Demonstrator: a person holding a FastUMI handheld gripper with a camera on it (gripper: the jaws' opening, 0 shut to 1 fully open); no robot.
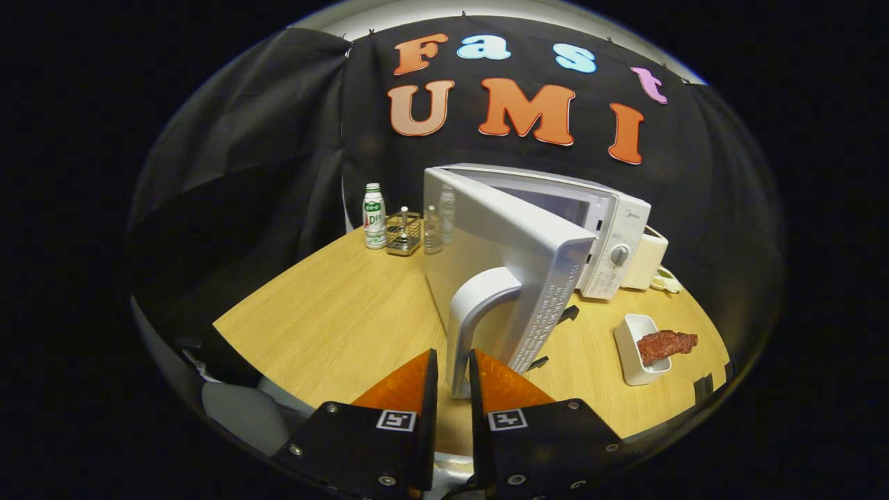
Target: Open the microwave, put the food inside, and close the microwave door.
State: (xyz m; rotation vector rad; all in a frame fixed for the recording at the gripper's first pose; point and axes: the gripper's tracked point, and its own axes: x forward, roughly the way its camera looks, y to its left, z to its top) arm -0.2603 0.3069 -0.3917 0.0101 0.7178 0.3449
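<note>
Tongs (453, 371) pinching the lower end of the upright door handle (479, 305) at 12 o'clock, microwave (597, 229) door (514, 257) swung partly open, food (665, 344) in its white dish (635, 361) on the table (333, 312) at 2 o'clock.

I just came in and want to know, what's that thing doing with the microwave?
A hand-held gripper has its fingers closed around the handle of the microwave door, which stands wide open. The food, a reddish-brown piece, lies on a white dish on the wooden table beside the microwave, not yet inside.
</note>
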